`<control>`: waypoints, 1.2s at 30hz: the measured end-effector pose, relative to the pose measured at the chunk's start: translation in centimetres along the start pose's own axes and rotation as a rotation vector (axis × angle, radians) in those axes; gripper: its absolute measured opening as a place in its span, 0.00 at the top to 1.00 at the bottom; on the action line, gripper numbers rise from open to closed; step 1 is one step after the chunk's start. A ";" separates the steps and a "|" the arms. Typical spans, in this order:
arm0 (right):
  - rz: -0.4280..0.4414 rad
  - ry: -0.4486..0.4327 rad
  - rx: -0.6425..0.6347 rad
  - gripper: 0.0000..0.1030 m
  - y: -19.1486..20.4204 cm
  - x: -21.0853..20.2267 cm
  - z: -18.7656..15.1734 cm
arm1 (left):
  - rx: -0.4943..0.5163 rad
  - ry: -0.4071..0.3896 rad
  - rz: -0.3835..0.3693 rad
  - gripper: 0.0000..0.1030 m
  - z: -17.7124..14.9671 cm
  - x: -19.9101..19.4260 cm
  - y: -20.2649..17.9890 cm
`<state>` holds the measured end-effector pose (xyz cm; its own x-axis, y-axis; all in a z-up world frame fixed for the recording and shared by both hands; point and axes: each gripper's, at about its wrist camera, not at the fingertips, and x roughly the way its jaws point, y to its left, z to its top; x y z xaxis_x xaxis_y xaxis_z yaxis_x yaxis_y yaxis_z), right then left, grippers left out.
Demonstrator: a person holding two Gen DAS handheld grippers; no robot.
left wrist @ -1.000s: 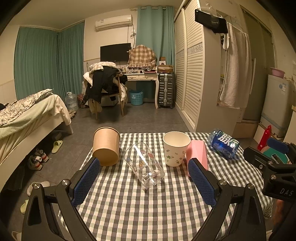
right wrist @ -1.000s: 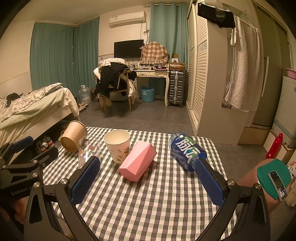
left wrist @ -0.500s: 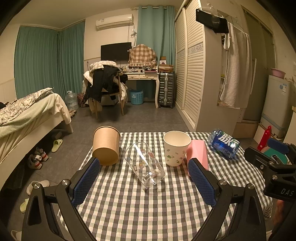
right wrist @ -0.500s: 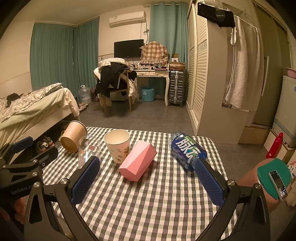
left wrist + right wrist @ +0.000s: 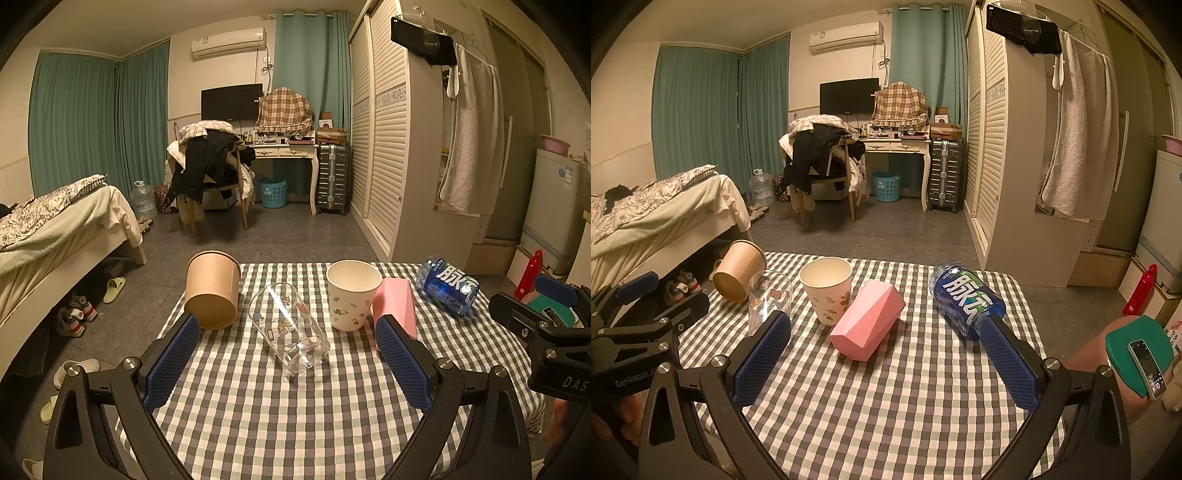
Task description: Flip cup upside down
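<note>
A white paper cup with a leaf print stands upright, mouth up, at the middle of the checked table; in the right wrist view the paper cup sits left of centre. A clear glass with cartoon prints lies on its side just left of the cup. My left gripper is open, low over the table, its pads either side of the glass and short of it. My right gripper is also open, behind a pink box, holding nothing.
A brown paper tub lies on its side at the table's far left corner. A blue water bottle lies on the right. The far table edge drops to the floor; a bed stands to the left.
</note>
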<state>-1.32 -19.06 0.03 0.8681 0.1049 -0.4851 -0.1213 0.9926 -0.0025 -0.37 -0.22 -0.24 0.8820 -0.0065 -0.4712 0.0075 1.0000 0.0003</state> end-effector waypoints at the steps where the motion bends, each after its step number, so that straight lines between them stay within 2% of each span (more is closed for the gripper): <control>1: 0.001 -0.001 0.001 0.00 0.0 0.0 0.0 | 0.000 0.001 0.000 0.04 0.0 0.0 0.0; 12: -0.002 0.005 -0.007 0.00 -0.3 0.0 1.1 | -0.023 0.025 -0.007 0.04 -0.3 0.9 0.4; 19: -0.001 0.028 -0.008 0.00 -2.2 0.2 1.7 | -0.051 0.042 -0.012 0.04 1.0 2.2 0.4; 23: -0.029 0.033 -0.046 0.00 -3.9 0.7 3.5 | -0.058 0.057 0.004 0.04 1.3 3.4 0.3; 26: -0.060 0.047 -0.109 0.00 -5.5 2.8 5.1 | -0.057 0.074 0.014 0.04 1.4 4.4 0.2; 30: -0.067 0.153 -0.125 0.00 -8.0 8.5 5.6 | -0.056 0.106 0.021 0.04 1.4 5.9 0.0; 36: 0.008 0.322 -0.062 0.01 -10.2 17.0 3.8 | -0.030 0.146 0.033 0.04 0.8 7.8 -0.8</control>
<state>16.49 -27.20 -4.90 0.6715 0.0786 -0.7368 -0.1656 0.9851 -0.0458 6.89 -1.03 -3.23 0.8037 0.0247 -0.5945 -0.0363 0.9993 -0.0075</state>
